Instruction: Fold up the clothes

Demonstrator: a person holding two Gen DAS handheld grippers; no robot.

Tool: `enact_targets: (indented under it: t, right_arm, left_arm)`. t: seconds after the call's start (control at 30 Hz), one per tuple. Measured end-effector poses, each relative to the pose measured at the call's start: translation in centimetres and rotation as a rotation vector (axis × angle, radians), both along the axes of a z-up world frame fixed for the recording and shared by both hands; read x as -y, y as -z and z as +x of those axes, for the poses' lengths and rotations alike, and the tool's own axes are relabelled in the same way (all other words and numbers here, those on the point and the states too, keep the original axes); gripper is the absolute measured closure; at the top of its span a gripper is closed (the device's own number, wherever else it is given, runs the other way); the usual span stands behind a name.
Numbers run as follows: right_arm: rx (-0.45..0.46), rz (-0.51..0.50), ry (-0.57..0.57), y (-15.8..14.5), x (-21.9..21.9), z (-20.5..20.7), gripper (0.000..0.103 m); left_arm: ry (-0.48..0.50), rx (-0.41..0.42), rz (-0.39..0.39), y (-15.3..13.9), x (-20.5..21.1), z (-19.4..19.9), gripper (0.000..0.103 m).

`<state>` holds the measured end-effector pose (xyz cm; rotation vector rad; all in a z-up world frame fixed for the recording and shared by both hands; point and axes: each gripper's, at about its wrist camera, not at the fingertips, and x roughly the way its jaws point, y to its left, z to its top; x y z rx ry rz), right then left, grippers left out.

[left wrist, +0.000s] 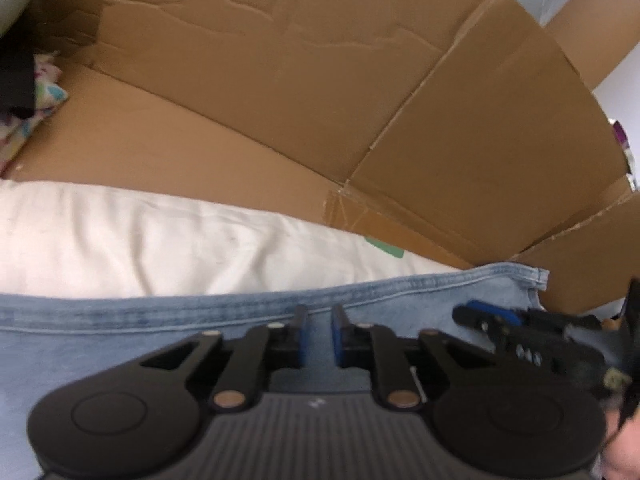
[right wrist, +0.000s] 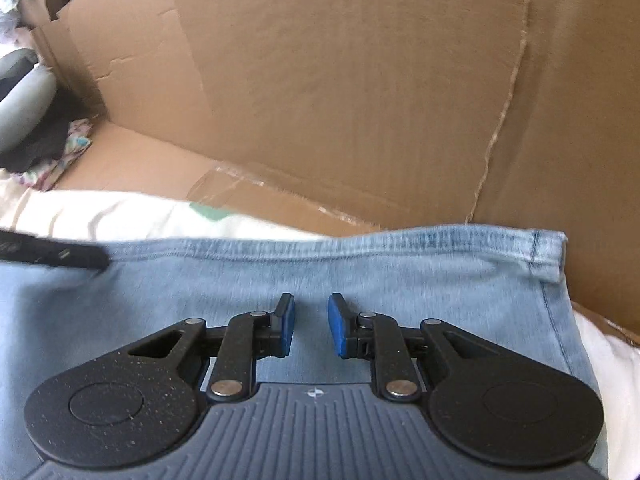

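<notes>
**Q.** How far along is the fold, and where does the garment lie?

**A.** The light-blue denim garment (right wrist: 280, 288) lies flat on the white cloth-covered surface (left wrist: 140, 240), beneath both of my tools. Its far side runs as a straight stitched band (right wrist: 400, 240) ending in a squared hemmed corner (right wrist: 548, 256) at right. Whether that band is a fold line or the garment's own seam, I cannot tell. So the scene fits either a piece spread flat for folding or one already doubled over and being smoothed.

**Q.** State of the tools?

**A.** My right hand-held gripper (right wrist: 311, 326) hovers over the denim with its blue pads (right wrist: 338, 324) apart and nothing between them. My left hand-held gripper (left wrist: 318, 336) has its pads close together with a narrow gap; whether cloth is pinched there I cannot tell.

**Q.** Edges and room?

**A.** A brown corrugated cardboard wall (right wrist: 360, 80) stands just beyond the far band, closing off that side. To the left the white cloth runs on to a small heap of patterned and dark fabrics (right wrist: 60, 148). At right the denim edge (right wrist: 560, 340) gives way to white cloth. Free room lies mainly leftward and toward me.
</notes>
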<state>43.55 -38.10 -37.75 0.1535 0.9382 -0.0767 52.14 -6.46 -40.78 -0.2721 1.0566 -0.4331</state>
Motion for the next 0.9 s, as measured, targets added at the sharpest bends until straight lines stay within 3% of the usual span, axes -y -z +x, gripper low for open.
enact_targets:
  t: [0.33, 0.47, 0.63, 0.77, 0.9]
  right_arm:
    - [0.006, -0.067, -0.004, 0.6, -0.8, 3.0, 0.078]
    - [-0.014, -0.049, -0.001, 0.5, -0.4, 3.6, 0.078]
    - [-0.047, -0.089, -0.001, 0.3, -1.1, 4.8, 0.078]
    - [-0.044, -0.088, 0.014, 0.5, -1.2, 4.9, 0.078]
    - [-0.033, -0.095, 0.007, 0.5, -1.2, 4.6, 0.078]
  left_arm:
    - [-0.072, 0.043, 0.087, -2.2, -7.3, -2.0, 0.076]
    - [-0.117, 0.049, 0.142, -2.4, -9.7, -2.9, 0.074]
    - [-0.174, 0.056, 0.210, -2.7, -12.8, -4.2, 0.061]
    - [-0.227, 0.059, 0.261, -2.7, -15.0, -4.8, 0.061]
    - [-0.265, 0.038, 0.256, -1.5, -16.6, -3.9, 0.066]
